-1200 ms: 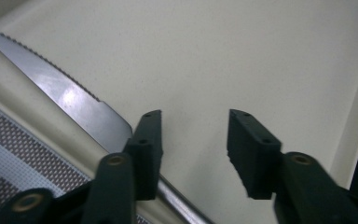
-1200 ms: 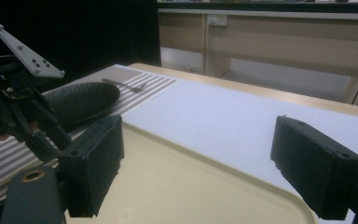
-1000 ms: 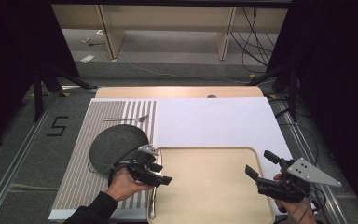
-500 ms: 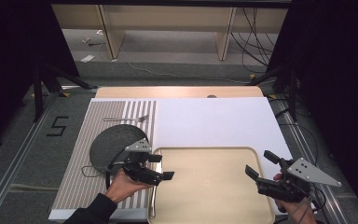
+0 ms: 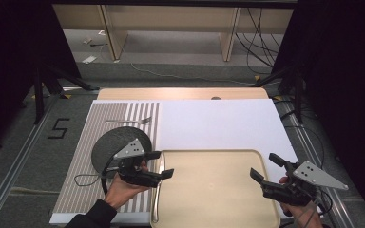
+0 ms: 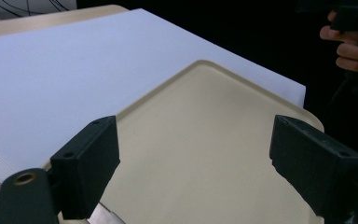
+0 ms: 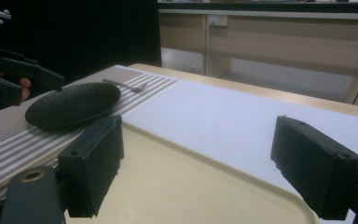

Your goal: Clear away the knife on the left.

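While the left claw has just been opening, empty, at the tray's nine o'clock edge, the right claw gapes empty at three o'clock.

one mark to read here: a black "5" on the grey floor, left of the bench in the high view, drawn in blocky straight strokes. it sits between the metal floor rail and the striped placemat. nothing else legible: the beige tray carries no lettering, the white sheet is blank, the dark plate shows no brand, and the grey three-cornered plates on the tongs show only holes, no writing. the small scraps lying on the far floor are too small to read.
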A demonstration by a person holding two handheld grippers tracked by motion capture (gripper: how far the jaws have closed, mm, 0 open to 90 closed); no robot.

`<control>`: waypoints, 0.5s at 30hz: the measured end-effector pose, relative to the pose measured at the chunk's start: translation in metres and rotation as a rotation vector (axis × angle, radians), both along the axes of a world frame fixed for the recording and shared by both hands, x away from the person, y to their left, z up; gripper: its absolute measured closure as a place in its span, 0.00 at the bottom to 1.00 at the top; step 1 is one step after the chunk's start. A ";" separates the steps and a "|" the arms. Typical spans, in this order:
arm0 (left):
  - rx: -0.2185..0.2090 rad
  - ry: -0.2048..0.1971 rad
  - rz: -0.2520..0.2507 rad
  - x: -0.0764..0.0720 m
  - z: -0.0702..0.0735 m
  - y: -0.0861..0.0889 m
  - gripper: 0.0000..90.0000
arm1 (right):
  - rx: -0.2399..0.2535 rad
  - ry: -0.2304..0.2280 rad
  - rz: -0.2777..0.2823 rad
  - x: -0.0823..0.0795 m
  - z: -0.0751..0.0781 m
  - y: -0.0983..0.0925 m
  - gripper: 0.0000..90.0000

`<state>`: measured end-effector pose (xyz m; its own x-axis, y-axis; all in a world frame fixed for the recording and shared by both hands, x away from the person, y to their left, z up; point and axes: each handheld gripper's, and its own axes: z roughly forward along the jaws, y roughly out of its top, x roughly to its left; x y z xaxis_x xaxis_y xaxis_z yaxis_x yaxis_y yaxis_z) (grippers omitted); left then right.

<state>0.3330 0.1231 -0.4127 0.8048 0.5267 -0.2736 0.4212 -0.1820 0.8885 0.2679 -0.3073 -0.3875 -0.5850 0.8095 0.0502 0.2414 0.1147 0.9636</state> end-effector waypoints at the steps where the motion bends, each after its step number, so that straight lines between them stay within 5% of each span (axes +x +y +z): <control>1: -0.003 -0.007 0.004 -0.001 0.001 0.001 0.17 | 0.000 0.000 0.000 0.000 0.000 0.000 0.20; 8: -0.036 -0.064 0.051 -0.010 0.005 0.008 0.17 | 0.000 -0.002 0.000 0.000 0.000 0.000 0.20; 15: -0.003 -0.094 0.063 -0.020 0.005 0.011 0.17 | 0.001 -0.001 0.003 0.000 0.000 0.000 0.20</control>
<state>0.3134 0.1340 -0.4080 0.7922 0.5765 -0.2001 0.3464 -0.1549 0.9252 0.2675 -0.3074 -0.3873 -0.5871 0.8079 0.0510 0.2405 0.1140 0.9639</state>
